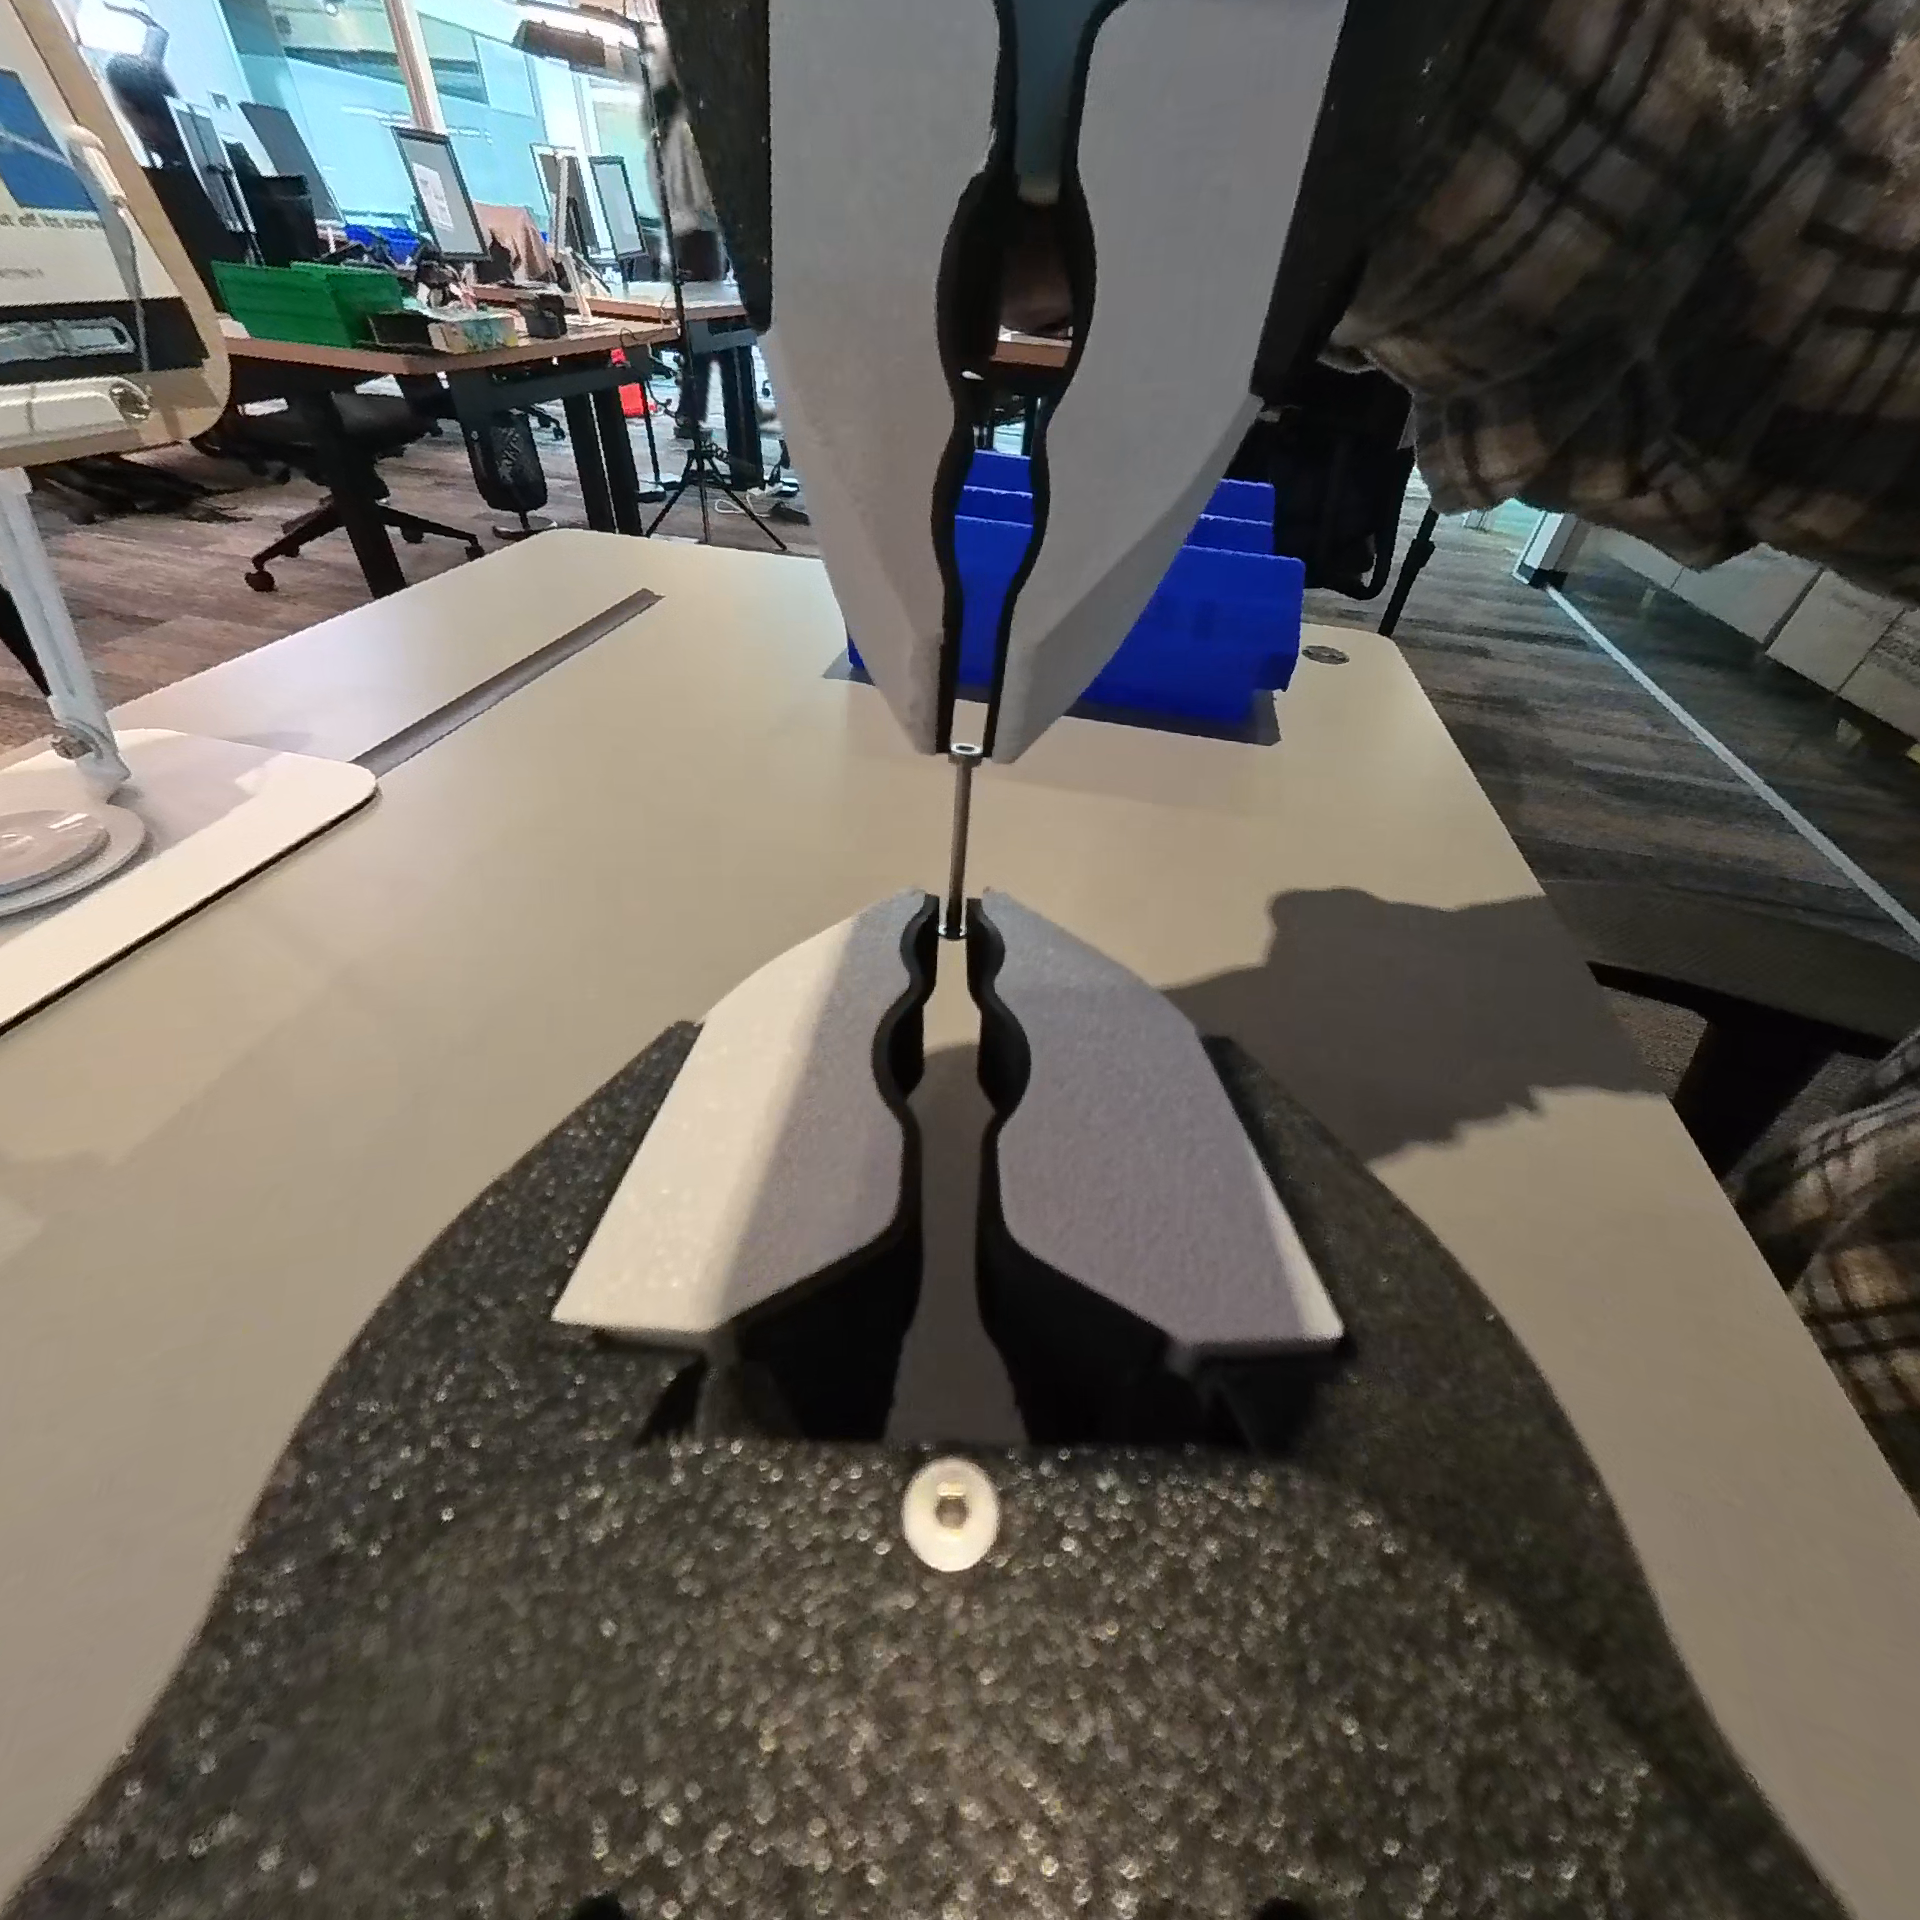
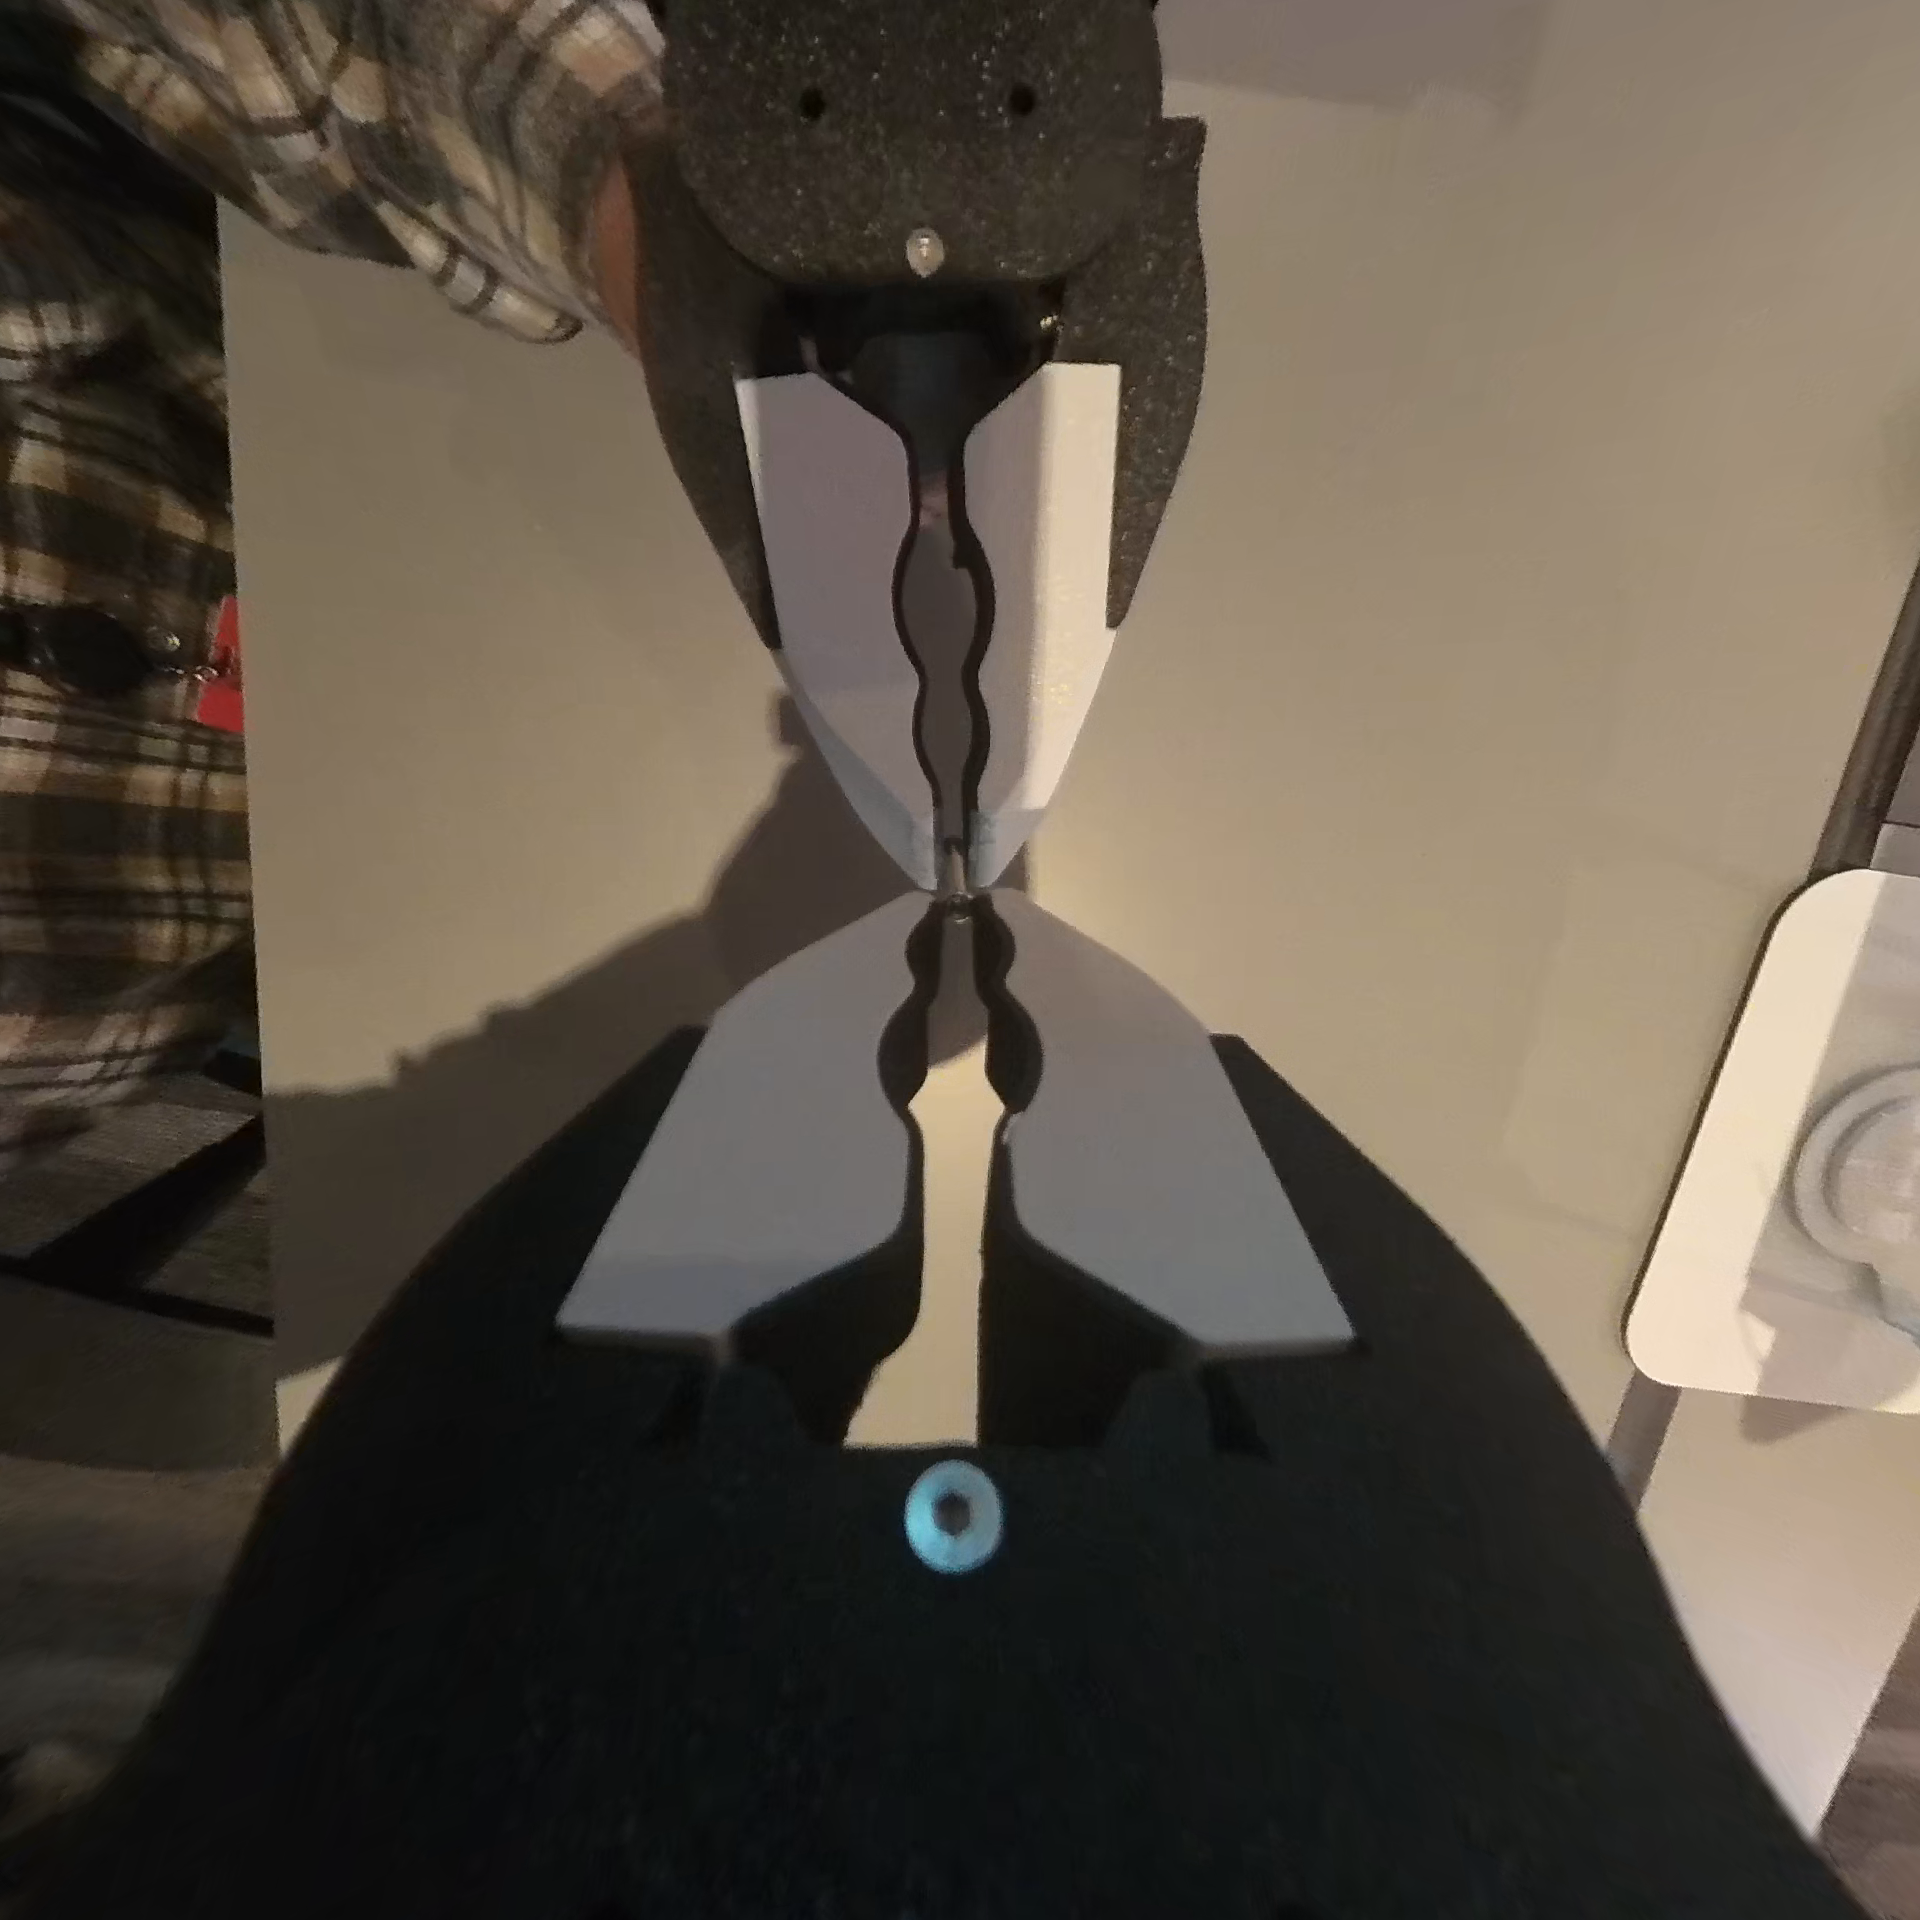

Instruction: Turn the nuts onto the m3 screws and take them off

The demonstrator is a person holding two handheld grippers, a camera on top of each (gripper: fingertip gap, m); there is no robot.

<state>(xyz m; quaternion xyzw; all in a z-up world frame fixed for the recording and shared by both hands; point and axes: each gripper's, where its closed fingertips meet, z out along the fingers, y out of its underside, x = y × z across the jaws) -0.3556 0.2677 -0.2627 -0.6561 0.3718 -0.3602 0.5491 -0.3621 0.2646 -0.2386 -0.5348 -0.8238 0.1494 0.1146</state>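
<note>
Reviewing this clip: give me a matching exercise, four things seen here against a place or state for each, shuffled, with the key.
Things:
1. screw
2. left gripper
3. right gripper
4. blue bin

Places or states:
A. comes from above, shut on the screw's upper end
B. on the table, behind the grippers
C. held in the air, upright between two sets of fingertips
D. shut on the screw's lower end

Pairs: 1-C, 2-D, 3-A, 4-B

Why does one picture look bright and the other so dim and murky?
Left wrist view: daylit and sharp, table edges bent by the wide lens, the screw crisp. Right wrist view: dim, yellowish and soft, both grippers casting hard shadows on the table.
</note>
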